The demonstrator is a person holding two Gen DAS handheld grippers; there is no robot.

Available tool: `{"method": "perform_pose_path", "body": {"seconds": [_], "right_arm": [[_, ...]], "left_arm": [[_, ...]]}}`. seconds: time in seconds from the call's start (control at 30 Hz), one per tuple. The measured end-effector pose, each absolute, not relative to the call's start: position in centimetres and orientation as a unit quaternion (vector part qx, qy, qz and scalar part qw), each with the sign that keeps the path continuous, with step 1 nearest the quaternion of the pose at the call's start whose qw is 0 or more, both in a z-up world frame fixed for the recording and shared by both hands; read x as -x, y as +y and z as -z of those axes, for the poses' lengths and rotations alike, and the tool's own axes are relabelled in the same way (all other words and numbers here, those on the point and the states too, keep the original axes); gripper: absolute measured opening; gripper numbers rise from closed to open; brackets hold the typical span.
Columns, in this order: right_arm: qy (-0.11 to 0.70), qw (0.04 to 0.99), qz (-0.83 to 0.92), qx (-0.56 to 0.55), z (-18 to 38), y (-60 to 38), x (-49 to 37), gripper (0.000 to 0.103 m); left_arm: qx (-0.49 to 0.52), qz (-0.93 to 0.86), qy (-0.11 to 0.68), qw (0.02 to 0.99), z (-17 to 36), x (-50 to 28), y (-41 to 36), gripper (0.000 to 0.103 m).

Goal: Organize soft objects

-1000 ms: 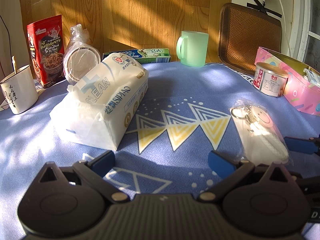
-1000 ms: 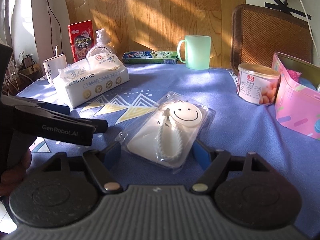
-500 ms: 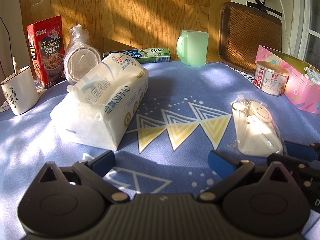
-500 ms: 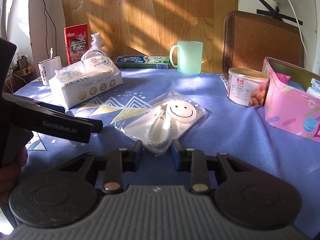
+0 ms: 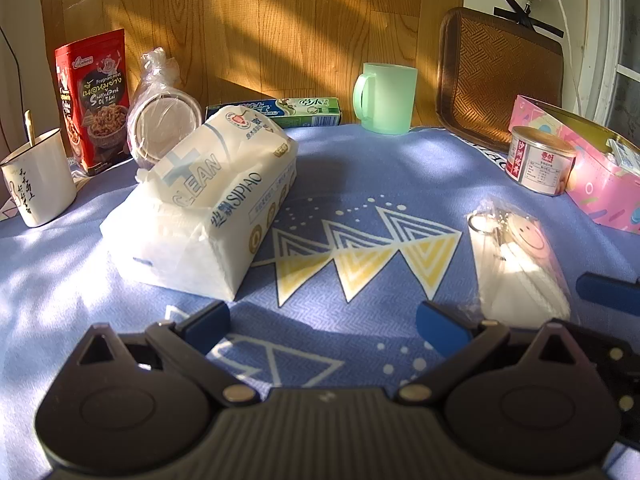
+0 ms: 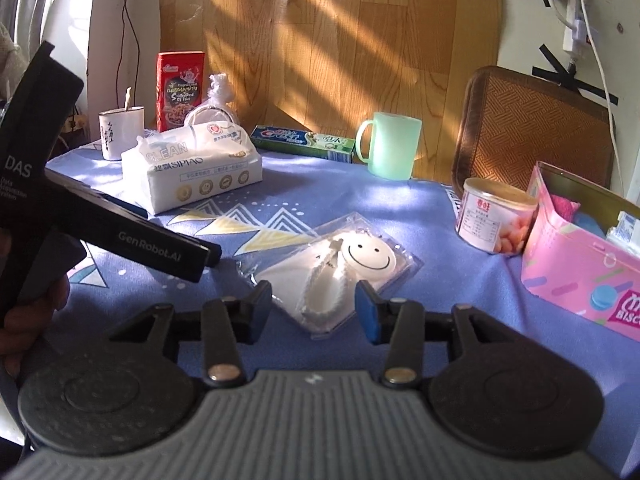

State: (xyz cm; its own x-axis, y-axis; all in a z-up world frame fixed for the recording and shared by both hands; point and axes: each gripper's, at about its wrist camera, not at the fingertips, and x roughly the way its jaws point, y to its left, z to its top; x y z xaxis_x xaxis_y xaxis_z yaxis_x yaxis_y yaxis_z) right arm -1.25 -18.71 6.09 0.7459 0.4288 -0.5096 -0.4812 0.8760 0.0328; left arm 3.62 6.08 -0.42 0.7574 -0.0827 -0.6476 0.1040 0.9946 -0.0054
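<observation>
Clear-plastic smiley pouch (image 6: 336, 276) is seen flat on blue tablecloth (image 6: 440, 248) | near end lies between right gripper (image 6: 314, 306) pads, untouched | jaws opening, nothing grasped | left gripper (image 5: 320, 324) held open, well left

Right gripper (image 6: 314, 306) jaws opening around smiley keychain packet (image 6: 332, 270).

Warm slanting sunlight, dappled shadows, sharp focus, perhaps fisheye-bent edges.

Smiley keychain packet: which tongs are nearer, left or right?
Right. The right tongs straddle the near end of the smiley keychain packet, jaws opening, pads apparently not pressing it. The left tongs hover open over bare cloth off to its side.
</observation>
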Motion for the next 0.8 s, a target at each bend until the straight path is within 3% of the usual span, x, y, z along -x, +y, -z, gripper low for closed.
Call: {"method": "perform_pose_path", "body": {"seconds": [0.03,0.3,0.5,0.63,0.7,0.8], "right_arm": [[0.271,0.930,-0.243,0.049,-5.8,-18.7,1.1,0.032],[0.272,0.934,-0.225,0.053,-5.7,-22.2,2.7,0.018],[0.275,0.939,-0.200,0.050,-5.4,-28.1,5.6,0.018],[0.286,0.944,-0.165,0.027,-5.1,-31.7,6.8,0.018],[0.283,0.946,-0.157,0.004,-5.2,-33.1,7.2,0.023],[0.267,0.946,-0.180,-0.025,-5.6,-34.1,7.2,0.044]], "left_arm": [[-0.015,0.050,0.344,0.937,0.4,-3.6,6.1,0.103],[-0.006,0.066,0.339,0.938,0.2,-3.4,6.3,0.103],[-0.010,0.118,0.337,0.934,-0.5,-2.9,4.5,0.102],[-0.010,0.211,0.339,0.917,-2.0,-2.6,-0.8,0.102],[-0.023,0.253,0.344,0.904,-2.3,-2.4,-3.9,0.102],[-0.032,0.299,0.357,0.884,-2.6,-2.4,-7.8,0.100]]}}
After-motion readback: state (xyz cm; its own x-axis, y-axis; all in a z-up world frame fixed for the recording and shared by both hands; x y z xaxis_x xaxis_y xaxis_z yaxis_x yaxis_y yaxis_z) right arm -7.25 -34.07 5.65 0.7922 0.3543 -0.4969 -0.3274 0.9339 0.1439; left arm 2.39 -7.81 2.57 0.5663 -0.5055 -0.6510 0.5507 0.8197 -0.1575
